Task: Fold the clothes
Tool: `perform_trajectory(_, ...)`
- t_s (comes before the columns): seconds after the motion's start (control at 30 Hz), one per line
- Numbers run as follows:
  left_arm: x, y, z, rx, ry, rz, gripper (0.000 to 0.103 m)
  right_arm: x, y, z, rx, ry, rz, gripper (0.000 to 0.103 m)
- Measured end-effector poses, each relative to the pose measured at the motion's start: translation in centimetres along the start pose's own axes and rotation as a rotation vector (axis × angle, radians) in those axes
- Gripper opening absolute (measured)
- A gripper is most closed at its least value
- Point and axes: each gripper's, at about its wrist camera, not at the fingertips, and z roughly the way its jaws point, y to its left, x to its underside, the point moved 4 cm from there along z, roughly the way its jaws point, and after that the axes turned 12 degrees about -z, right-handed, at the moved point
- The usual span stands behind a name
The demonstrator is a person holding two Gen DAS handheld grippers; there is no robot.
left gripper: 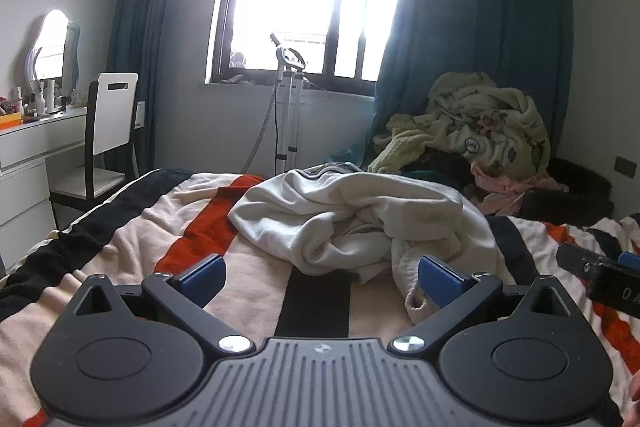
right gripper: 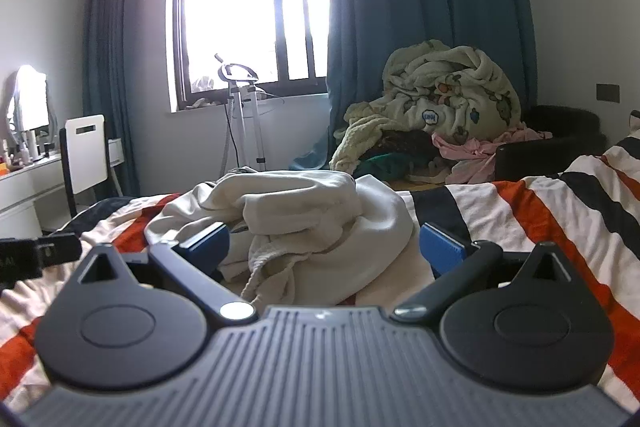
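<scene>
Both ribbed black tools, left (left gripper: 322, 277) and right (right gripper: 324, 247), gape empty before crumpled cream garment (left gripper: 352, 219).

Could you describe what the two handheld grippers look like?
Both match: the left gripper and right gripper have a grey ribbed body, black rounded side housings, black linkage arms on silver pivot screws, and blue finger pads.

white garment (left gripper: 352, 223): i see soft matt cloth, thick, rumpled.
bed cover (left gripper: 188, 251): fleecy striped fabric, slightly napped.
left tongs (left gripper: 320, 277): matt black plastic arms, ribbed blue pads, shiny metal screws.
right tongs (right gripper: 324, 247): same matt plastic, ribbed grey housing.
blanket heap (right gripper: 448, 99): fluffy pile.
chair (left gripper: 114, 115): smooth white back.
</scene>
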Motion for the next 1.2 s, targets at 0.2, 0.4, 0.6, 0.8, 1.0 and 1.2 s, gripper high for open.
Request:
perform_trajectory(0.2,0.47,0.12,0.15,-0.025,0.036,0.034,0.103,0.24,0.08,-0.04,-0.008,0.019,0.022,0.103)
perform_trajectory(0.4,0.59,0.02,0.05,-0.048,0.047,0.055,0.103,0.43,0.17,-0.10,-0.016,0.035,0.040,0.103)
perform_trajectory(0.6,0.51,-0.02,-0.03,-0.040,0.045,0.048,0.103,0.34,0.36,-0.27,-0.010,0.030,0.036,0.103)
perform_trajectory(0.8,0.49,0.03,-0.14,-0.037,0.042,0.048,0.103,0.39,0.19,-0.31,-0.013,0.037,0.037,0.103)
perform_trajectory(1.0,0.52,0.09,-0.06,-0.043,0.047,0.051,0.103,0.58,0.09,-0.16,-0.012,0.057,0.053,0.103)
perform_trajectory(1.2,0.55,0.27,0.09,-0.049,0.050,0.043,0.103,0.78,0.00,0.06,-0.017,0.072,0.061,0.103)
